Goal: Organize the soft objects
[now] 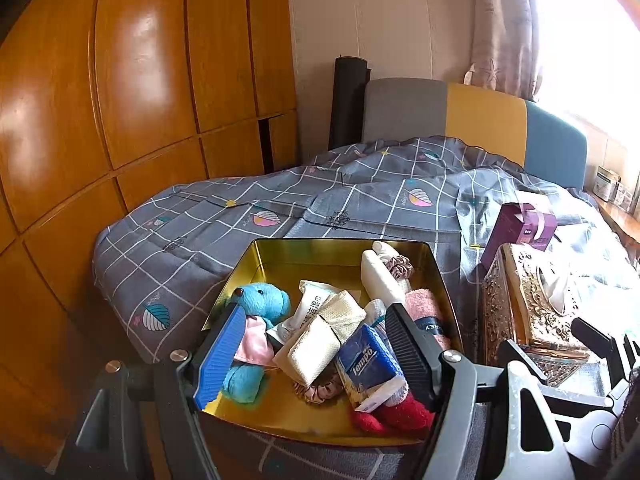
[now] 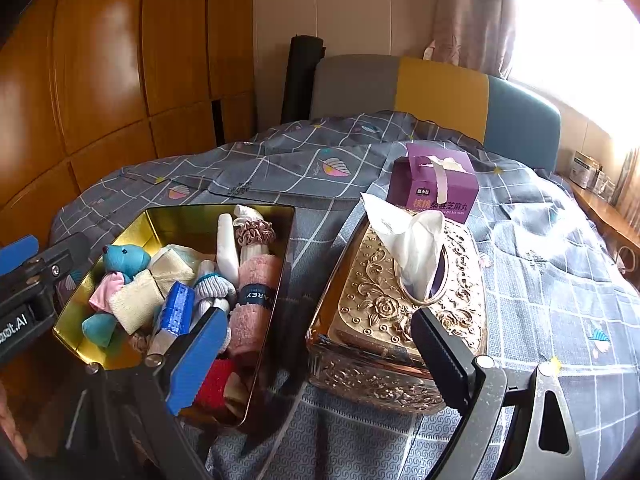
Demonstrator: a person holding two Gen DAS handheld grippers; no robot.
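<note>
A gold tin (image 1: 304,256) (image 2: 128,224) sits on the bed, filled with soft items: a blue teddy bear (image 1: 262,304) (image 2: 124,258), a cream folded cloth (image 1: 324,336), a blue Tempo tissue pack (image 1: 370,364) (image 2: 176,308), a pink rolled towel (image 1: 424,310) (image 2: 256,300), a red fuzzy sock (image 1: 400,414), a scrunchie (image 2: 256,234). My left gripper (image 1: 316,356) hovers open over the tin's near side, nothing between its fingers. My right gripper (image 2: 320,352) stands open between the tin and an ornate gold tissue box (image 2: 400,312), holding nothing.
A purple carton (image 2: 434,186) (image 1: 520,232) lies behind the tissue box. The grey checked bedspread (image 1: 240,216) covers the bed up to a grey, yellow and teal headboard (image 1: 480,116). Wooden wardrobe doors (image 1: 120,80) stand left; a wooden ledge (image 2: 600,212) runs along the right.
</note>
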